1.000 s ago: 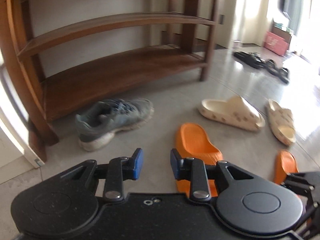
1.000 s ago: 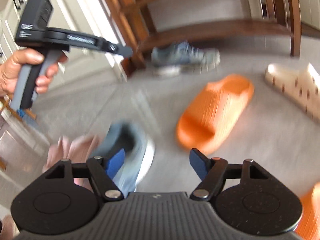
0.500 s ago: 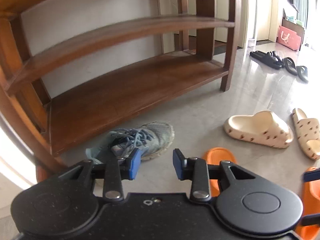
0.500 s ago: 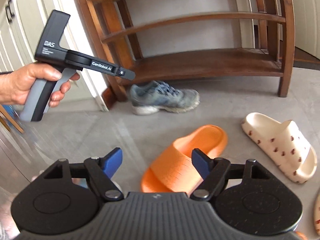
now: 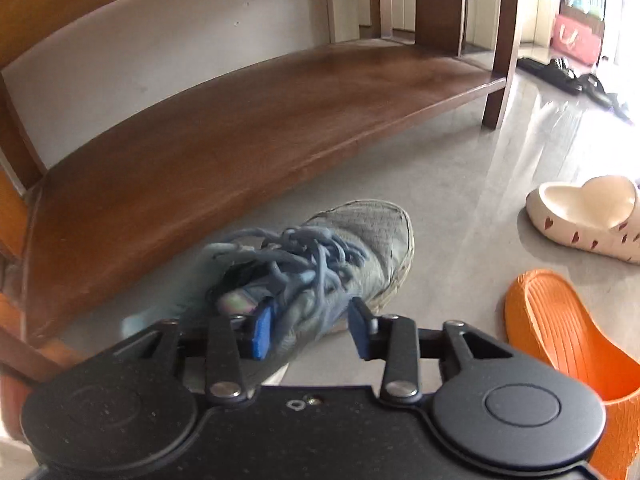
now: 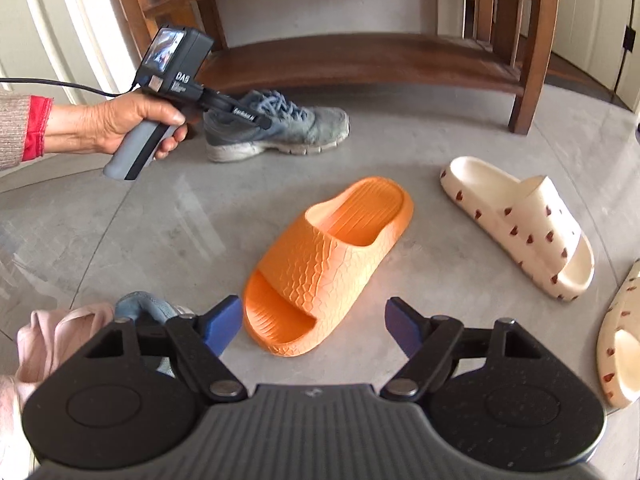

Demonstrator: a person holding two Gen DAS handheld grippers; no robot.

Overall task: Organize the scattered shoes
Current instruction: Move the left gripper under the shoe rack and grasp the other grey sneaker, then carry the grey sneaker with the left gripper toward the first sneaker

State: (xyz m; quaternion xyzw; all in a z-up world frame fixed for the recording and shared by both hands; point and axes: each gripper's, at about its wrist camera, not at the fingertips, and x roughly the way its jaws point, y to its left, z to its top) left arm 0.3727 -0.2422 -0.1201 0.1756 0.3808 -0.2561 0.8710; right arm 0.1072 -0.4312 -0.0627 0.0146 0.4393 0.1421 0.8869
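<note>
Your left gripper [image 5: 308, 328] is closing around the laced side of the grey sneaker [image 5: 320, 256] at 12 o'clock by the shoe rack [image 5: 240, 128], while your right gripper [image 6: 314, 326] hangs spread wide and empty over the orange slide [image 6: 332, 260].

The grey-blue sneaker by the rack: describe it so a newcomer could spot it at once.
Find the brown wooden shoe rack against the wall. On the grey floor just in front of its bottom shelf, near the left end, lies the sneaker, with the left hand-held gripper closing around its side. It is the only laced, closed shoe; the orange slide and cream slide nearby are open slip-ons.
</note>
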